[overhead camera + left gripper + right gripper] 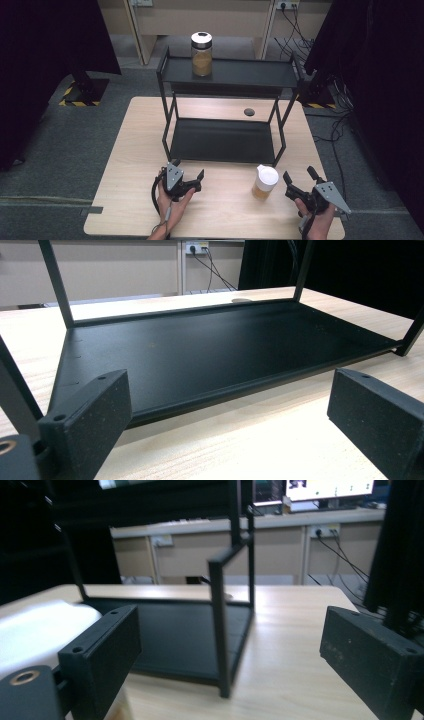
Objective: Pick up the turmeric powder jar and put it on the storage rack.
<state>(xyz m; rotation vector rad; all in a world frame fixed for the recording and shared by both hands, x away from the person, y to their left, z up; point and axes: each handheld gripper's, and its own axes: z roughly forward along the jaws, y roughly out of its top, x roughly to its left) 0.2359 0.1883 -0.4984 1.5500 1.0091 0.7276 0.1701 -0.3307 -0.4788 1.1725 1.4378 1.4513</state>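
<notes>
Tongs on both sides gape empty: my left tongs (200,181) rest low on the pale wooden tabletop (125,165), facing the black metal two-tier rack (222,140). My right tongs (298,181) sit just beside the white-lidded plastic jar of tan powder (264,182), apart from it, likely lining up a grab. A matching glass jar with a dark lid (201,54) already stands on the top shelf.

In the right gripper view the white-lidded jar (45,630) is blurred, partly behind the near jaw and cut by the left edge. The rack (210,355) top is cropped in the left gripper view.
</notes>
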